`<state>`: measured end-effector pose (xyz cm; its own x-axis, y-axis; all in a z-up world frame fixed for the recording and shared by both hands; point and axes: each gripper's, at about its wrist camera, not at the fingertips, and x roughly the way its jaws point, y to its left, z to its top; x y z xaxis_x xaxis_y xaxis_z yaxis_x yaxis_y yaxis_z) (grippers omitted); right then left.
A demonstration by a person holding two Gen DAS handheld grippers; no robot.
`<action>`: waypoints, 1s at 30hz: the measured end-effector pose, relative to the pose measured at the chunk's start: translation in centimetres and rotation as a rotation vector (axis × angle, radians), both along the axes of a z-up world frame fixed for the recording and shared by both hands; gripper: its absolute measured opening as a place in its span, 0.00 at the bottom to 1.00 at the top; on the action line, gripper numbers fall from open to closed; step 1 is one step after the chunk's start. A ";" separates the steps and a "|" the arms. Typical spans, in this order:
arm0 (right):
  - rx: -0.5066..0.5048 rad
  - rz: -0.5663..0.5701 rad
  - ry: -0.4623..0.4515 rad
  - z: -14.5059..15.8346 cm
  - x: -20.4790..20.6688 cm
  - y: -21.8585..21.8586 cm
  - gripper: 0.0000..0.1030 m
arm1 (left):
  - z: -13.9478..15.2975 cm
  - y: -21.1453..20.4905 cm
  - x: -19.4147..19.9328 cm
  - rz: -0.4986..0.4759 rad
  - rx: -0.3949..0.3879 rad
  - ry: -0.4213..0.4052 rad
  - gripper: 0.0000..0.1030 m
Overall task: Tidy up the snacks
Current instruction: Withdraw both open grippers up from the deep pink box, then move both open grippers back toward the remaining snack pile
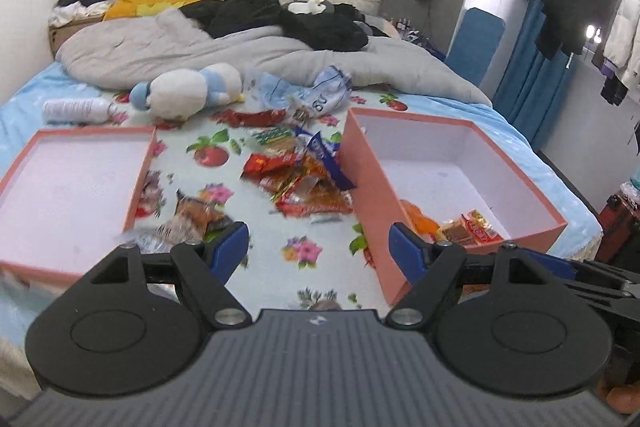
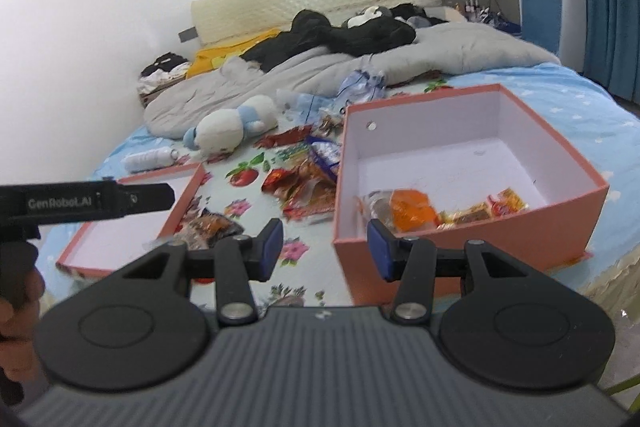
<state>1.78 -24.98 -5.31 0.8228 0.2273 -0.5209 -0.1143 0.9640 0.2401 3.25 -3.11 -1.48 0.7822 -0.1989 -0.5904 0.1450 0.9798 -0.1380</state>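
A deep pink box [image 1: 424, 141] [image 2: 440, 131] stands open on the bed at the right. A few wrapped snacks [image 1: 472, 229] [image 2: 416, 213] lie in its near corner. A shallow pink lid [image 1: 68, 187] [image 2: 132, 227] lies upturned at the left. Between the two lies a pile of red, orange and blue snack packets [image 1: 304, 179] [image 2: 308, 179]. A brown-orange packet [image 1: 196, 217] [image 2: 212, 227] lies by the lid's near corner. My left gripper [image 1: 318, 247] hovers open over the floral sheet with nothing between its pads. My right gripper [image 2: 325, 247] is open too, at the box's near left corner, holding nothing.
A white and blue plush toy [image 1: 188, 93], a plastic bottle [image 1: 78, 109] and crumpled clear bags [image 1: 304, 91] lie behind the pile. A grey duvet [image 1: 200, 43] and black clothes [image 1: 280, 15] cover the far bed. A hand [image 2: 16, 303] grips the left tool's handle.
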 end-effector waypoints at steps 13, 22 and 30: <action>-0.060 0.090 0.013 -1.2 -1.5 3.3 0.48 | -2.6 4.1 -2.3 0.104 -0.042 0.025 0.78; -0.096 0.147 0.025 -2.1 -0.7 4.9 0.48 | -5.1 6.1 -1.4 0.144 -0.067 0.060 0.78; -0.148 0.220 -0.025 -2.9 2.2 7.8 0.63 | -7.2 8.4 2.4 0.161 -0.060 0.084 0.78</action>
<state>3.98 -17.13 -8.19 0.7748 0.3250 -0.5423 -0.3294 0.9396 0.0925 5.66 5.25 -8.68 0.7554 -0.1120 -0.6456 -0.0271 0.9791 -0.2016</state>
